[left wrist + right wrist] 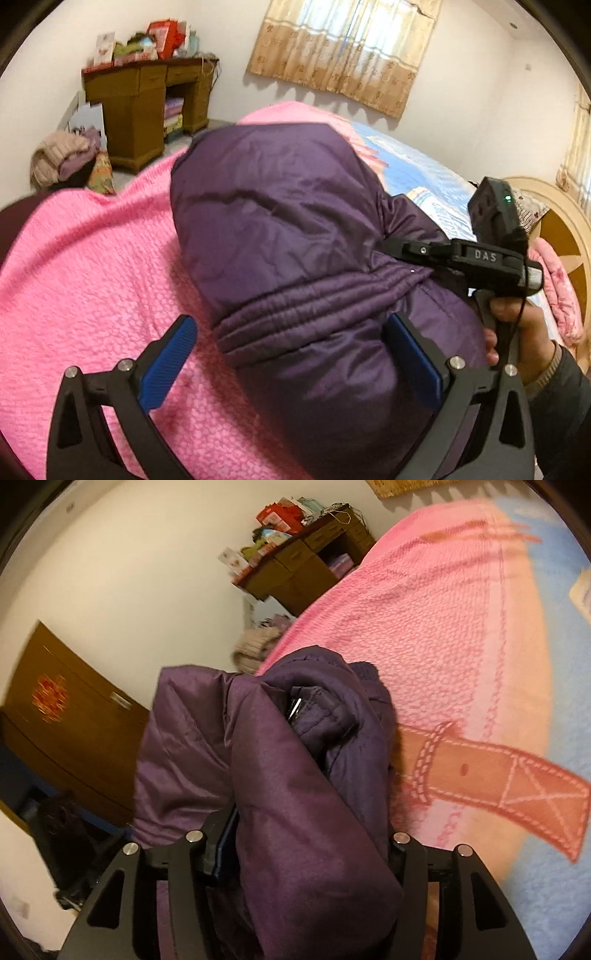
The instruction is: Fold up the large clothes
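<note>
A purple padded jacket (pixel 288 229) lies folded into a thick bundle on a pink blanket (pixel 85 280) spread over the bed. My left gripper (pixel 291 354) is open and straddles the bundle's near end: its right blue pad (pixel 413 365) rests against the fabric, while its left pad (pixel 170 362) stands clear over the blanket. In the right wrist view, bunched purple jacket (pixel 295 775) fills the gap of my right gripper (pixel 308 823). Its left pad (pixel 225 834) lies against the cloth and its right finger is hidden. A hand (pixel 524 332) holds the right gripper (pixel 402 249) at the bundle's right side.
A wooden desk (pixel 144 110) with boxes on top stands by the far wall, beside a heap of clothes (pixel 62 158). Curtains (pixel 347 55) hang behind the bed. The round headboard (pixel 561 236) is at the right. A brown wardrobe (pixel 66 738) stands to the left.
</note>
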`<state>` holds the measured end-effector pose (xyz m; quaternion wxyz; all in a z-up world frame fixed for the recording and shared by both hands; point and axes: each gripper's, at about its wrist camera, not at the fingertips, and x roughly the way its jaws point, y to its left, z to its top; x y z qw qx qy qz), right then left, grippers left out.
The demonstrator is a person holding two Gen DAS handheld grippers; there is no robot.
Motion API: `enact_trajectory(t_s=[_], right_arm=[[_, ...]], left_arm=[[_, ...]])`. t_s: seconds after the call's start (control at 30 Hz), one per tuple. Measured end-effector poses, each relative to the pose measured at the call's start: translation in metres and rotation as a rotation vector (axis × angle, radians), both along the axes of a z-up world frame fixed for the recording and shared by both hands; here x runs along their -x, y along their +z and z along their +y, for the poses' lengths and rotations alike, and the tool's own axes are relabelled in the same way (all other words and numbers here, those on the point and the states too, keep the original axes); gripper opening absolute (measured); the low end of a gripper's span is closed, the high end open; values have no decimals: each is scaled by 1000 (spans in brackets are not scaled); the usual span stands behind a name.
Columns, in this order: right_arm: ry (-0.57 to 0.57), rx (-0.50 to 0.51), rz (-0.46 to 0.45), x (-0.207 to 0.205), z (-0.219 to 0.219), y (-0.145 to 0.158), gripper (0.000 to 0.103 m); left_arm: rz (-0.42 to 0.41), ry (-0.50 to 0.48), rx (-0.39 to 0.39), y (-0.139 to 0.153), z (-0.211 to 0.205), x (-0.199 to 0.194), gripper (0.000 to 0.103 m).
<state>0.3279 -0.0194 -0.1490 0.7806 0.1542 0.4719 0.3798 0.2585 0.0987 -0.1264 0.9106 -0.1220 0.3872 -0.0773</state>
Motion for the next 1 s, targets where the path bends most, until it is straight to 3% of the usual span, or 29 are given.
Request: enact_trajectory(t_s=[0.13,0.23,0.4,0.47,0.67,0.77,0.87,1.0], right_arm=[[-12,35,-1,-1,3,0,59],[-23,35,3,1,-2,7,64],[-55,51,-32,19,-13,34,71],[-81,69,-107,32,-20,51,72],[-192,70,-228,69,-57,91,72],[-244,144,-318,97,-62,111,73],[-305,226,-410,132,-64,127,74],[-316,237,-487,173,-67,141,77]], left_arm=[[33,1,152,-20,15,-16,103],[19,29,164,-13,17,-10,103],[-102,76,0,24,5,27,103],[-169,79,-47,41,2,40,103],[-229,131,-189,62,-2,57,103],[-274,143,-279,70,-9,68,103],[-308,150,-304,79,-18,77,103],[-338,153,-289,86,-19,93,103]])
